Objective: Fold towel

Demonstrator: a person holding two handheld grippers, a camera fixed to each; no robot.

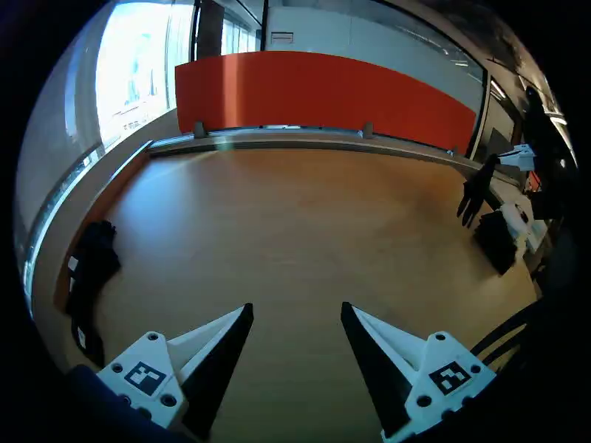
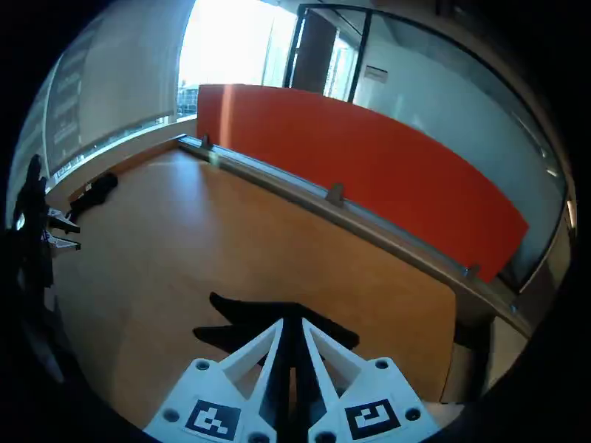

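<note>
**While only one edge is pinched, the cloth can slip**

Your right tongs (image 2: 292, 323) are closed to a slit on a black, glove-shaped cloth (image 2: 240, 316) hanging above the surface (image 2: 185, 244), well short of the orange screen (image 2: 354, 148). Your left tongs (image 1: 296, 306) gape wide, empty. Held at one edge, it may slip out or bunch when laid.

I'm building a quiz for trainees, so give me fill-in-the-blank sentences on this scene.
1. The left claw stands ___ over the light wooden table.
2. The right claw is ___ on a black glove-shaped cloth.
3. The curved partition panel behind the table is ___.
Missing words: open; shut; orange.
</note>
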